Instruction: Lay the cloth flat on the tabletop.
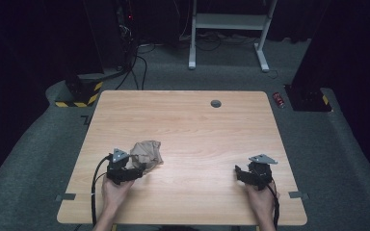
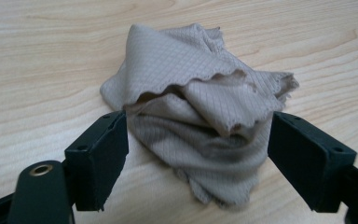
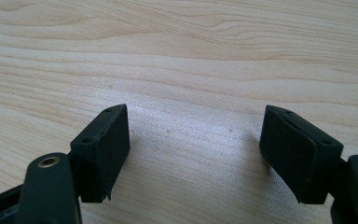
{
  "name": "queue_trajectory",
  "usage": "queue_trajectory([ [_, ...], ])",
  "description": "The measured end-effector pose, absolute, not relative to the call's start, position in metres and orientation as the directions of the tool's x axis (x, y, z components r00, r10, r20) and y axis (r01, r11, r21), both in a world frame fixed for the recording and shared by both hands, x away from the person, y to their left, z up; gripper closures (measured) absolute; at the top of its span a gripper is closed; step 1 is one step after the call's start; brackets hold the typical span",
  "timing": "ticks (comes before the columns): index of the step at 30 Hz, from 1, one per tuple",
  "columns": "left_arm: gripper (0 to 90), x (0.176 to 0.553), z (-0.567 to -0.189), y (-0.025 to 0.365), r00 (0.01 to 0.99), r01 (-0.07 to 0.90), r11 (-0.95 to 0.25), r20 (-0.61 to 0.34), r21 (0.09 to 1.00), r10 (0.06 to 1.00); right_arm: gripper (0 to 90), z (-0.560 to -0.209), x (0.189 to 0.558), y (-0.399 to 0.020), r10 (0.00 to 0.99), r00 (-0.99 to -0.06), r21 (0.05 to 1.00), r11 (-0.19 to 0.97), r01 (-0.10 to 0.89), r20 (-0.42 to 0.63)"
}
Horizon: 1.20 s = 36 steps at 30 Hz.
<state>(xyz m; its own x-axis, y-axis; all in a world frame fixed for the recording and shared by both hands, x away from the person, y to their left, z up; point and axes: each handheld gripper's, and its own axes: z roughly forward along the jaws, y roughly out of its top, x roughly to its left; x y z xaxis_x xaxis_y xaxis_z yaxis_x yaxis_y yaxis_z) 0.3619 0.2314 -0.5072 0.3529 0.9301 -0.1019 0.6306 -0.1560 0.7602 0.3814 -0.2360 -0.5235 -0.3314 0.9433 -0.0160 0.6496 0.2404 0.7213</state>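
Crumpled beige cloth [image 1: 147, 153] on table [image 1: 197, 125], toward near-left corner — bunched, not spread. Left gripper [image 2: 198, 140] spread wide, jaws flanking cloth's folds, ready to pinch. Right gripper [image 3: 193, 149] spread over bare wood near right edge — idle, well apart from cloth.

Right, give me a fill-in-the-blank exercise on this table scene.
1. The left gripper has its jaws open around a crumpled beige ____.
2. The right gripper has nothing but bare ____ between its open jaws.
3. The cloth lies on the wooden table, toward the person's ____ side.

Missing words: cloth; wood; left
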Motion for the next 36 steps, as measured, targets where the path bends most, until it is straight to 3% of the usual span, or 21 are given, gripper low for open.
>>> queue_trajectory([
  [19, 28.3, 0.392, -0.512, 0.22, 0.309, 0.683, -0.194, -0.037, 0.704, 0.95, 24.0, -0.524, 0.381, -0.236, 0.943, -0.331, 0.721, 0.24, 0.65, -0.016],
  [25, 42.6, 0.394, -0.516, 0.217, 0.318, 0.693, -0.199, -0.047, 0.693, 0.947, 24.0, -0.524, 0.381, -0.236, 0.943, -0.331, 0.721, 0.241, 0.65, -0.016],
  [36, 79.6, 0.394, -0.516, 0.212, 0.371, 0.673, -0.217, -0.069, 0.707, 0.926, 24.0, -0.523, 0.381, -0.236, 0.944, -0.331, 0.721, 0.24, 0.65, -0.016],
])
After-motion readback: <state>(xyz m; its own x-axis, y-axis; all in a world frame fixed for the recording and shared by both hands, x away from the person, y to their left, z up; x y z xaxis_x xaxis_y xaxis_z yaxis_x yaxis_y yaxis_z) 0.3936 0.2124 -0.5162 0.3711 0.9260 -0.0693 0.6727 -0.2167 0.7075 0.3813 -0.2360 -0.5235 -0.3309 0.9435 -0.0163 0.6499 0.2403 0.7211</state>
